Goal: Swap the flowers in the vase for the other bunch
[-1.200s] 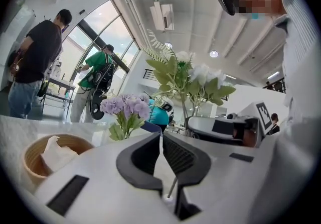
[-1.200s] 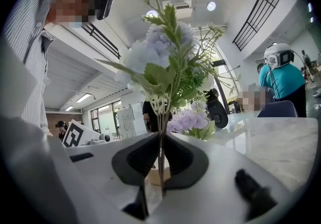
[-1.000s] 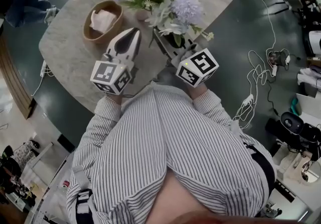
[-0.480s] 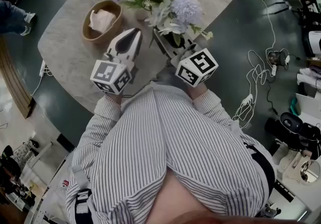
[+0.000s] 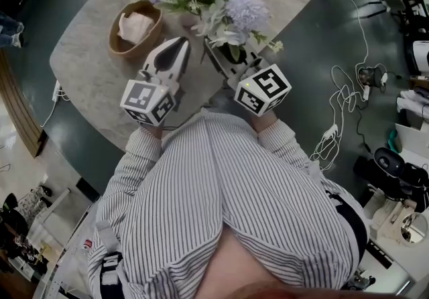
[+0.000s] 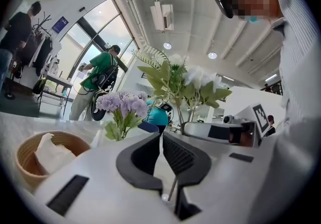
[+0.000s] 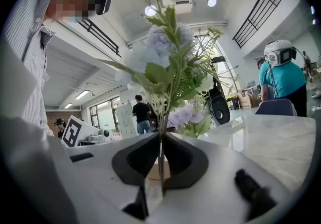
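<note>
My right hand-held gripper squeezes the stems of the pale bunch, upper middle of the head view. My left hand-held gripper is closed and holds nothing. I should pinch firmly and hold the stems upright.

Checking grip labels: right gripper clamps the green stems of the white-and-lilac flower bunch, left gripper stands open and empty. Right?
The left gripper is shut, not open: the left gripper view shows its jaws together, nothing between them. The right gripper does clamp the white-and-lilac flower bunch's green stems.
</note>
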### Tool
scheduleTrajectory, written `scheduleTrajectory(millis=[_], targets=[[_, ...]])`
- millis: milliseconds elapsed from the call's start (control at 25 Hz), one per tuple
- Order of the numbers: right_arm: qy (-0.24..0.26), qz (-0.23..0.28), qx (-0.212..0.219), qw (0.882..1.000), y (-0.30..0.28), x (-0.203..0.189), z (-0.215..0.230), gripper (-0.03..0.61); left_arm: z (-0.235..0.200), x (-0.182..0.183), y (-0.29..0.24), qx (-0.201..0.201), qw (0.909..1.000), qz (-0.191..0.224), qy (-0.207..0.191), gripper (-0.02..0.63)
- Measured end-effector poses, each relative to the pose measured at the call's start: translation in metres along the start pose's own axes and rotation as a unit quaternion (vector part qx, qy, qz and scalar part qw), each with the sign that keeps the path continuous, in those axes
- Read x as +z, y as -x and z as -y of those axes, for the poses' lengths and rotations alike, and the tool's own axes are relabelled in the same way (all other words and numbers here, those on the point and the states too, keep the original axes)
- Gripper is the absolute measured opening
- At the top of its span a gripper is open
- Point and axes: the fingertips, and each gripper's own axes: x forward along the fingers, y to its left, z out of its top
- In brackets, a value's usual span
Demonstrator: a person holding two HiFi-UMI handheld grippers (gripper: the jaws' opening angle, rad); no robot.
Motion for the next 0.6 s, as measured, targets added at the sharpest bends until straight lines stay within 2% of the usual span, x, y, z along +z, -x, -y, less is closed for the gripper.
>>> scheduleTrajectory(millis=[600], targets=[[-0.003, -0.001, -0.003, 1.0, 0.0009, -0.0004, -0.0006, 0.038, -0.0017, -0.0001, -0.0032, 0.002, 1.0, -0.003, 0.003, 0.029]])
